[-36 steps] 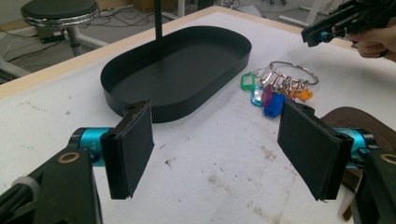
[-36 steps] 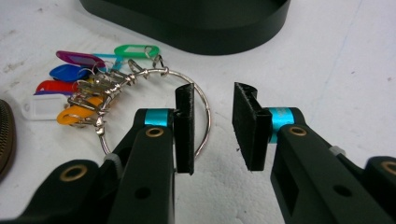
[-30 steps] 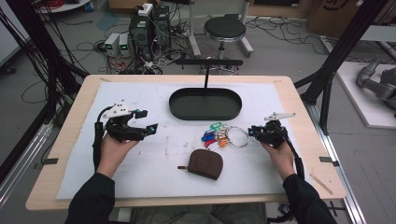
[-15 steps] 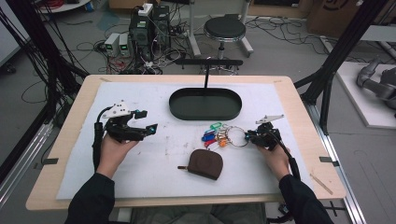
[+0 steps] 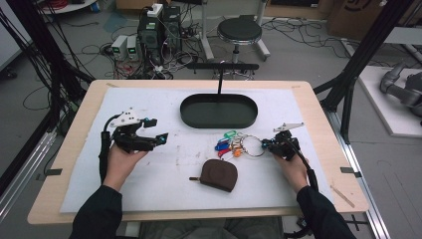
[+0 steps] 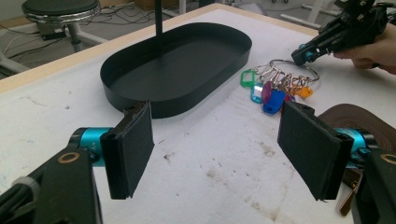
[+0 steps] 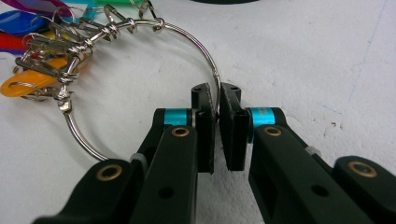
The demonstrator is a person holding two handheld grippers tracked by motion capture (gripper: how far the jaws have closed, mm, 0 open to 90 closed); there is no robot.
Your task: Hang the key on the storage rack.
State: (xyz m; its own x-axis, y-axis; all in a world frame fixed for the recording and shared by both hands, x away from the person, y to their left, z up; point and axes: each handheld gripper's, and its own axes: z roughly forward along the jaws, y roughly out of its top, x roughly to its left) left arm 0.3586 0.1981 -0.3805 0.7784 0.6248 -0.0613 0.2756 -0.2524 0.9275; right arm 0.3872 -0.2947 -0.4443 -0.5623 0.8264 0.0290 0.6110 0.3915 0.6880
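White table: right gripper jaws have just closed, pinching the key ring beside the black tray; left gripper jaws gape wide, empty.

One tray — one pouch — one key ring

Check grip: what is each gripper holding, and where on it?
Right gripper, jaws just closed, pinches the key ring on its wire loop, opposite the tags. Left gripper is open, holding nothing.

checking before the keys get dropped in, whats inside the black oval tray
Nothing that can be seen: the black oval tray has a bare dark floor. Its near wall hides a thin strip of that floor.
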